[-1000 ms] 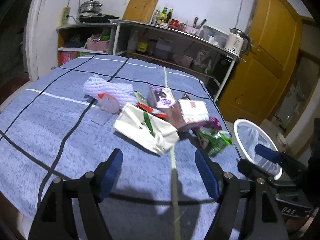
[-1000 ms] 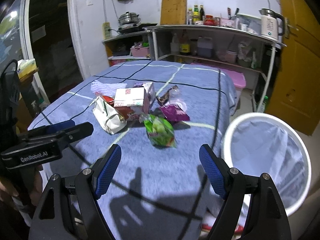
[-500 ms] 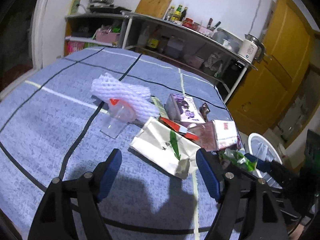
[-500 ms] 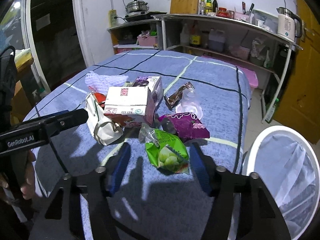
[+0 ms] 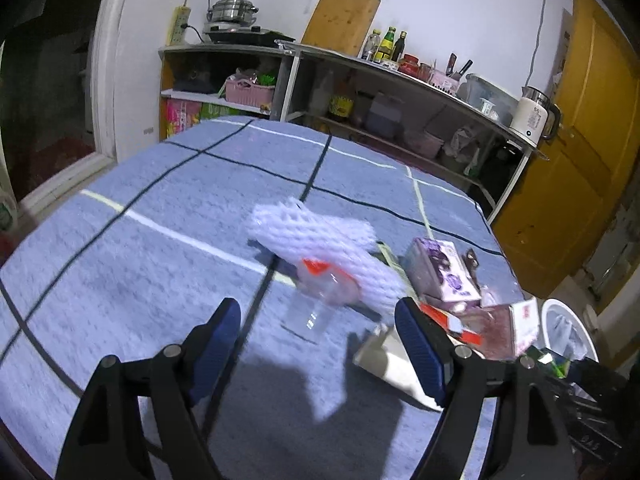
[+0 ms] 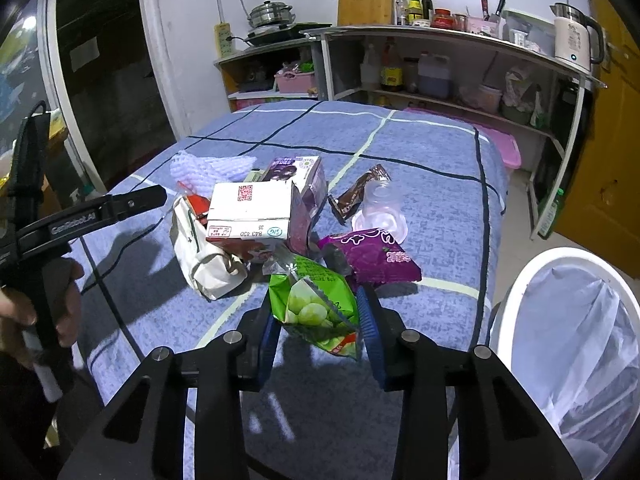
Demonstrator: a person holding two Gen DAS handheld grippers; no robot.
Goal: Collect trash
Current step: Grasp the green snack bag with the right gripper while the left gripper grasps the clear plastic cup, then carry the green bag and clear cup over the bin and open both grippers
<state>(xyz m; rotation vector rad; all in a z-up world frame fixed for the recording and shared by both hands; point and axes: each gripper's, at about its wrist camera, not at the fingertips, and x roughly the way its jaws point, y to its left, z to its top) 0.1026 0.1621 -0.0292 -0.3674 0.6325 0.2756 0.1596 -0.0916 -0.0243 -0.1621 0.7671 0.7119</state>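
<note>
A pile of trash lies on the blue checked table [image 6: 420,148]. My right gripper [image 6: 316,320] has its blue pads on both sides of a green snack bag [image 6: 316,304] and is shut on it. Behind it lie a purple wrapper [image 6: 376,256], a white and red carton [image 6: 250,212], a purple carton [image 6: 296,172], a white paper bag [image 6: 200,252], a brown wrapper [image 6: 356,196] and a clear cup [image 6: 380,212]. My left gripper [image 5: 320,344] is open above a clear plastic cup [image 5: 320,300] beside white foam netting [image 5: 320,240]. The white bin [image 6: 568,340] stands right of the table.
Shelves [image 6: 440,64] with bottles, pots and a kettle [image 6: 572,36] run along the back wall. A yellow door [image 5: 580,152] is at the right. The left gripper's body [image 6: 80,220] and the person's hand [image 6: 48,300] show at the left of the right wrist view.
My right gripper moved forward and closed on the green snack bag. My left gripper moved forward and left toward the clear cup and foam netting, staying open.
</note>
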